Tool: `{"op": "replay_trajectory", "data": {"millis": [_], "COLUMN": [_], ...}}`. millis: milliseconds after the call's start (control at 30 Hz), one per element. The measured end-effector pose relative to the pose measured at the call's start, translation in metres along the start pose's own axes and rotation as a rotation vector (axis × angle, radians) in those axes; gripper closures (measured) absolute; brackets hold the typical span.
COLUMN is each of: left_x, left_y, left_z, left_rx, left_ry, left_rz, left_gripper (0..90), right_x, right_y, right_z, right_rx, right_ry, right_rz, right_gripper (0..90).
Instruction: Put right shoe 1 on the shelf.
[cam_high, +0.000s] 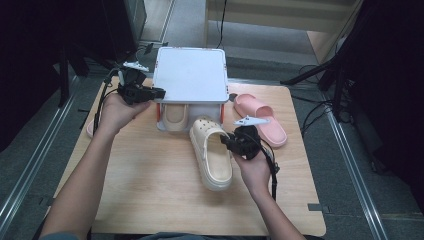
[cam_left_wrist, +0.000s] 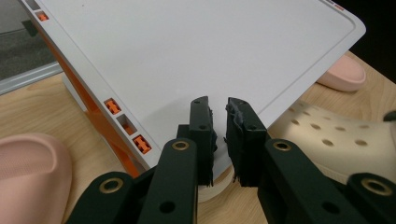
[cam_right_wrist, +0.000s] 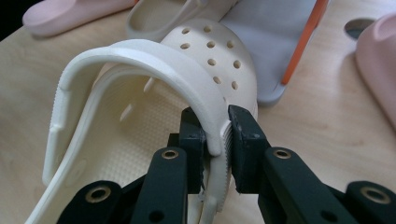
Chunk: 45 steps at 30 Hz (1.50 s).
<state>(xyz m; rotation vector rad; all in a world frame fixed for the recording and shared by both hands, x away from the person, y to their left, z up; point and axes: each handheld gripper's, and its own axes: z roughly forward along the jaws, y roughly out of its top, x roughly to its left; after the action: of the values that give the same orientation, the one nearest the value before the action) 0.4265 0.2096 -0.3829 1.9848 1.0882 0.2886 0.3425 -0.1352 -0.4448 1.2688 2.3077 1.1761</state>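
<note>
Right gripper (cam_right_wrist: 215, 135) is clamped on the cream clog (cam_high: 212, 152): jaws pinch the heel strap where it meets the shoe's side rim, one pad inside, one outside. No earlier picture to compare, so state only: gripping. In the high view the right hand (cam_high: 255, 167) sits at the clog's right edge, near the table's (cam_high: 150, 195) middle. Clog lies sole down, toe pointing away toward the box, heel toward the person. Holes in the toe cap visible; no brand mark readable on it.

Left gripper (cam_left_wrist: 219, 140) is at the near-left edge of the white box lid (cam_left_wrist: 196, 51). Jaws are close together with a narrow gap; the lid edge appears to sit in that gap, but I can't tell if the pads actually press on it. Left hand (cam_high: 116, 109) holds it at the box's left side.

White box (cam_high: 190, 75) with orange clips (cam_left_wrist: 141, 143) stands at the table's far centre, lid tilted up at the front. A second cream clog (cam_high: 175, 116) sits inside the front opening, just behind the held clog's toe.

Pink slide (cam_high: 262, 119) lies right of the box, near the right gripper. Another pink slide (cam_left_wrist: 32, 172) lies left of the box, mostly hidden by the left forearm in the high view.

No readable writing or labels anywhere.
</note>
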Motion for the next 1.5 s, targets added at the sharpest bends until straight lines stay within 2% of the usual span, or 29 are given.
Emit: {"op": "replay_trajectory", "data": {"millis": [200,367,633,767,867,1100,1200,1400,1500], "left_x": [0.000,0.001,0.001,0.001,0.001,0.001,0.001,0.001,0.001], "left_y": [0.000,-0.001,-0.001,-0.001,-0.001,-0.001,-0.001,-0.001,-0.001], "left_z": [0.000,0.000,0.000,0.000,0.000,0.000,0.000,0.000,0.000], "left_rx": [-0.005,-0.007,-0.006,-0.006,-0.005,-0.009,-0.009,-0.011,-0.009], "left_ry": [-0.005,-0.007,-0.010,-0.013,-0.012,-0.016,-0.016,-0.018,-0.015], "left_rz": [-0.003,-0.002,-0.003,-0.001,-0.002,-0.005,-0.006,-0.007,-0.005], "left_gripper": [80.2,80.2,80.2,80.2,80.2,80.2,80.2,80.2,80.1], "right_x": [-0.004,-0.005,-0.003,0.000,0.002,0.002,0.000,0.004,0.006], "right_y": [0.025,0.039,0.040,0.039,0.038,0.035,0.035,0.032,0.030], "right_z": [0.021,0.041,0.066,0.072,0.076,0.080,0.079,0.065,0.053], "right_rx": [-0.021,-0.026,-0.033,-0.046,-0.059,-0.070,-0.072,-0.094,-0.110], "right_ry": [-0.053,-0.090,-0.128,-0.142,-0.129,-0.112,-0.090,-0.050,-0.034], "right_rz": [0.010,0.016,0.040,0.030,0.050,0.051,0.063,0.062,0.054], "right_gripper": [77.3,77.1,77.0,77.0,75.7,72.0,64.9,58.0,57.9]}}
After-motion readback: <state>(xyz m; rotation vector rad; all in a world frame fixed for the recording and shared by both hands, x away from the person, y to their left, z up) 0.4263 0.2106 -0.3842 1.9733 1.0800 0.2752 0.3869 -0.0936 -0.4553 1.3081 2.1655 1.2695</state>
